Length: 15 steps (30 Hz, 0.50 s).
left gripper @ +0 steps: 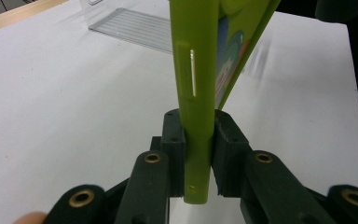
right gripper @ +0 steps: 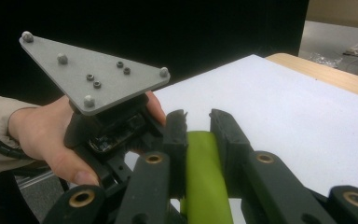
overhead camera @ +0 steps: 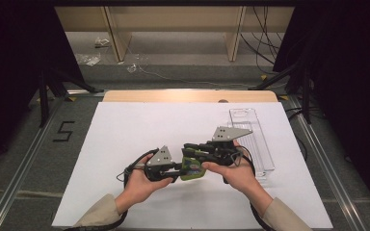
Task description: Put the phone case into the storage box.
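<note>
High view: both tongs meet at lower centre of the frame over the white counter (overhead camera: 125, 130), sharing a green case (overhead camera: 191, 169). Left gripper view: left tongs (left gripper: 199, 140) clamped on its edge. Right gripper view: right tongs (right gripper: 199, 140) clamped on it too, bottom centre.

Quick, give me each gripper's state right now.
Left gripper: shut on the green case.
Right gripper: shut on the same green case.
</note>
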Tool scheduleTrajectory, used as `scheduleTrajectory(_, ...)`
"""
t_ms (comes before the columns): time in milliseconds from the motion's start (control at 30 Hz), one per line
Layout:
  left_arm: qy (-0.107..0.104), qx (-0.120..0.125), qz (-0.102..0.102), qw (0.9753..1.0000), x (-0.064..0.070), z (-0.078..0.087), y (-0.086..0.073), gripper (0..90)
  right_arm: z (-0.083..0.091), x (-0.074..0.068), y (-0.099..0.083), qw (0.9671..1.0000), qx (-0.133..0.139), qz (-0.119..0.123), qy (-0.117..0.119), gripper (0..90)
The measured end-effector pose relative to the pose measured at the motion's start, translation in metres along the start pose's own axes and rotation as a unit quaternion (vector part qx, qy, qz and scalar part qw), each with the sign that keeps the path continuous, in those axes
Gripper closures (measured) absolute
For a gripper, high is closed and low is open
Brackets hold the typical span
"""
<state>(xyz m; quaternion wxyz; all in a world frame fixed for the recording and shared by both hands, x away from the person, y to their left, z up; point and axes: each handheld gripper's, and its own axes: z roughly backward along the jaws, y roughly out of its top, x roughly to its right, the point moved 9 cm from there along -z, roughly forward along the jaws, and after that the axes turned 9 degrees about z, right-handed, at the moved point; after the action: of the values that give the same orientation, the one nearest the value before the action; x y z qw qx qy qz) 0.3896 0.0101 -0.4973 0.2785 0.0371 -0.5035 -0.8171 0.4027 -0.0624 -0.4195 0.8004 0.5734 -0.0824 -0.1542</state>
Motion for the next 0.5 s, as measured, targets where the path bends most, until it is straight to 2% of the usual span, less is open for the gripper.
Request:
scheduleTrajectory(333, -0.005, 0.000, 0.001, 1.0000, 0.0001, 0.0010, 0.0006, 77.3, 0.0003, -0.0007, 0.0009, 1.0000, 0.003, 0.003, 0.004, 77.1)
scheduleTrajectory(500, -0.009, 0.002, 0.001, 1.0000, -0.0001, 0.0026, 0.0019, 77.7, 0.0011, -0.0001, 0.0025, 0.9998, 0.006, 0.017, -0.001, 72.6)
